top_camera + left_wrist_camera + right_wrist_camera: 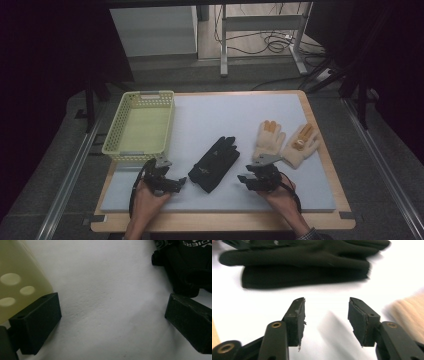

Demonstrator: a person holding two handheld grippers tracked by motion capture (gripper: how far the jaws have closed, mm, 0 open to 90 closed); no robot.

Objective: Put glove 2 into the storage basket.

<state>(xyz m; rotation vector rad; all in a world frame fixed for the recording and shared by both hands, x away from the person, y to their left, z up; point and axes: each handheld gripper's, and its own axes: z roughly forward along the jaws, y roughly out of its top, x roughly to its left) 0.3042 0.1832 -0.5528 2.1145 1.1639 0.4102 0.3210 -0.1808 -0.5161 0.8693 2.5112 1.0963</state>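
Note:
A pair of black gloves [215, 162] lies stacked near the middle front of the white mat [235, 112]. Two cream gloves [268, 139] [301, 144] with orange finger pads lie palm up to the right. My left gripper [181, 183] rests on the mat just left of the black gloves, open, with bare mat between its jaws. In the left gripper view the black gloves [187, 265] show at the upper right. My right gripper [243, 178] sits right of the black gloves, open and holding nothing. The right gripper view has the black gloves [304, 262] ahead of the jaws.
A pale yellow perforated basket [140, 125] stands at the mat's back left, and its wall [17, 282] is close beside my left gripper. The mat lies on a wooden table [320, 150]. Beyond the table are a floor, cables and a desk frame.

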